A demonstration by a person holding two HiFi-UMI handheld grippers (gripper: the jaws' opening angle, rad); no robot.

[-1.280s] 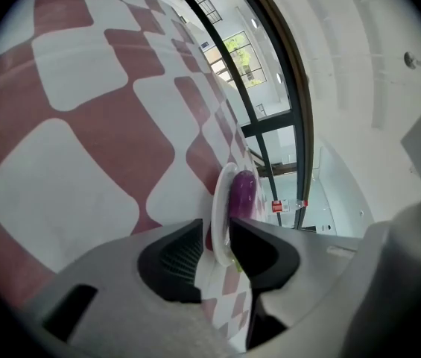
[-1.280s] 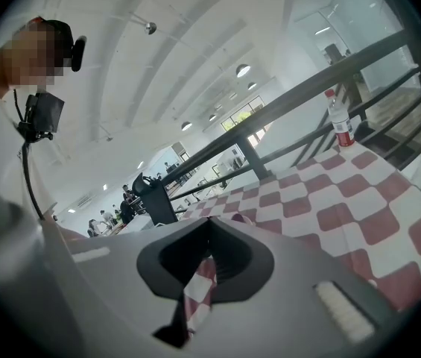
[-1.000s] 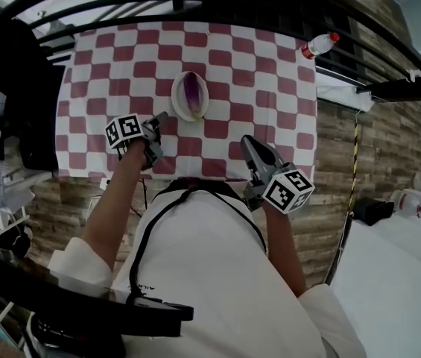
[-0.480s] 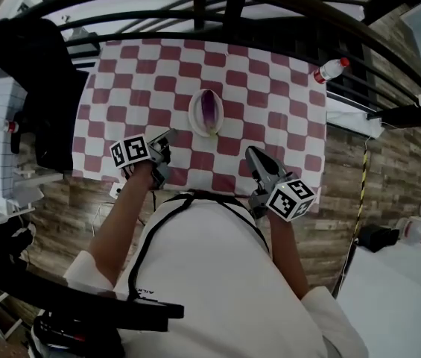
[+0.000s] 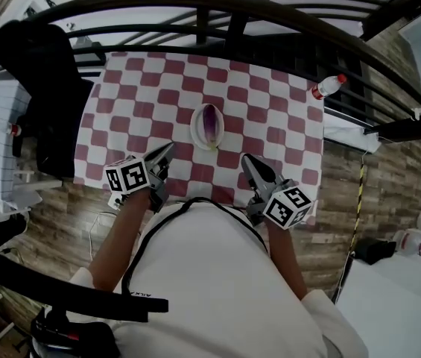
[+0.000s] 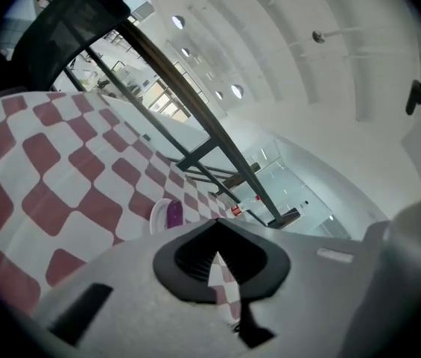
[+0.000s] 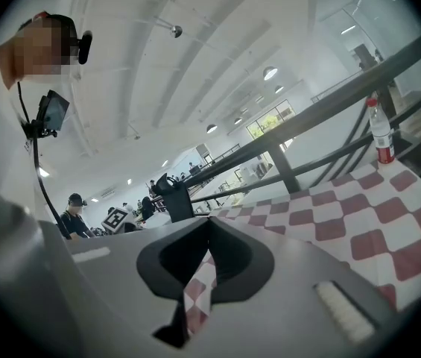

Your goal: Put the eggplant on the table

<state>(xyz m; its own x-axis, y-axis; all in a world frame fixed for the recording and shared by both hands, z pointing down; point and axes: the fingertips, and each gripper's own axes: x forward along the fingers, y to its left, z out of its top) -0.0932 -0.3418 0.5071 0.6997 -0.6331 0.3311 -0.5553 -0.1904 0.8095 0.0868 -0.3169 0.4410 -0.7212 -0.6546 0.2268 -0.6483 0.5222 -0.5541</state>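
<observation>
My left gripper (image 5: pixel 164 155) has just snapped its fingers together on nothing. A second ago they stood apart, close to the near left side of the dish (image 5: pixel 197 134); now the tool is pulled back and lifted over the near edge of the table (image 5: pixel 135 110). The right gripper (image 5: pixel 249 162) has only drifted a little. Its fingers are also pressed together and empty, with just checked cloth showing through the gap behind the tips. The eggplant (image 5: pixel 209 122) lies where it lay before, lengthwise in the white dish in the middle of the cloth, and neither tool touches it. I read this as a retreat: either the vegetable counts as delivered, dish and all, or it must still come out onto the bare cloth, and in that case I am back at a starting pose with both tools closed. There is plenty of room. Open cloth surrounds the dish on every side, more of it to the left than to the right. The bottle (image 5: pixel 327 86) stands well apart at the far right corner. The black railing (image 5: pixel 270 10) arches over the far side, so I would keep any lift low. A dark coat (image 5: pixel 39 73) hangs off the left edge, clear of my reach. The near edge runs just under both tools, so any set-down should go forward of them.
</observation>
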